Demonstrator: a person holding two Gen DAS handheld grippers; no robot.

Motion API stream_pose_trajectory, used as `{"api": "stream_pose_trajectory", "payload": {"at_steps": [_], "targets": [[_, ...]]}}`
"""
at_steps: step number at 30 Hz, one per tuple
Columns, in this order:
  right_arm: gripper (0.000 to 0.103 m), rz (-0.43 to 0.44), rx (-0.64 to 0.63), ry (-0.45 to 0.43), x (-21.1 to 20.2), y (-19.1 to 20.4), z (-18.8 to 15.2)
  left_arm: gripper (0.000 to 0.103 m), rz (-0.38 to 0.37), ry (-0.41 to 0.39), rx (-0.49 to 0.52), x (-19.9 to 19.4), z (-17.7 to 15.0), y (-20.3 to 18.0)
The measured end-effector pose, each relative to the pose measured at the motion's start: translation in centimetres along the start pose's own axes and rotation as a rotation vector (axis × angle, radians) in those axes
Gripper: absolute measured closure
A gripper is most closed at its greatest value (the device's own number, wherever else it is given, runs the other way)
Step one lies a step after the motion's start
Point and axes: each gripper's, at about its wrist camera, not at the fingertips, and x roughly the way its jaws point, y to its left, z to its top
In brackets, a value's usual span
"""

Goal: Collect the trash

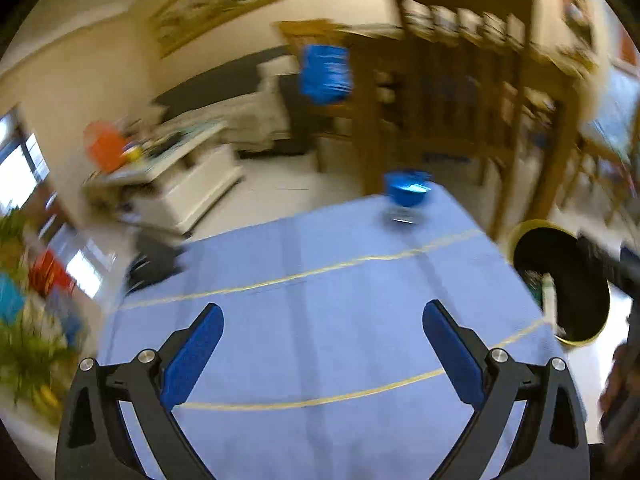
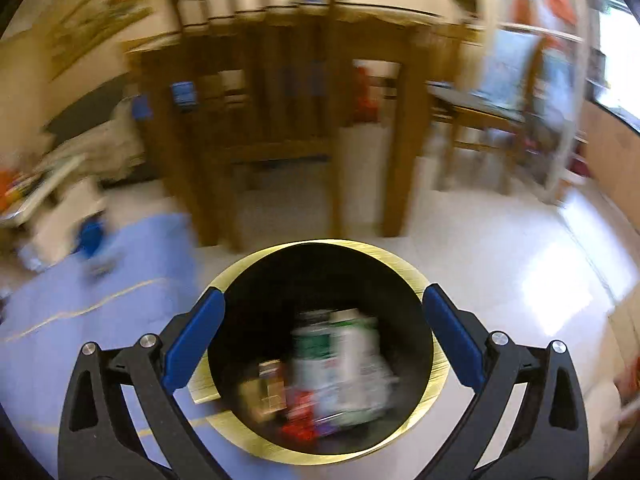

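Right now you are holding your right gripper [image 2: 323,336] spread wide and empty over the gold-rimmed bin [image 2: 434,280] at lower centre, its blurred trash [image 2: 340,364] labels unreadable, while your left gripper [image 1: 323,354], equally wide and empty, is hovering above the blue tablecloth [image 1: 320,300].

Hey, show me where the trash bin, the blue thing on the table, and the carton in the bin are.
trash bin [image 2: 404,266], right wrist view, on its gold rim
blue thing [image 1: 406,190], left wrist view, on its blurred body
carton [image 2: 348,356], right wrist view, on its white-green side
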Motion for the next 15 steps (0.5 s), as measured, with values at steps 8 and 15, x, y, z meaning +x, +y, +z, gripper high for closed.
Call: {"api": "stream_pose_trajectory", "payload": {"at_steps": [8,15], "targets": [[0.006,0.453,-0.124,0.240,-3.9,14.9,-4.6,0.007,0.135,-0.018,-0.147,-4.3,-2.3,12.5],[0.006,0.543,-0.197,0.028,-15.7,20.2,-1.2,0.007,0.157,-0.135,-0.182,-9.2,-1.7,15.4]]}}
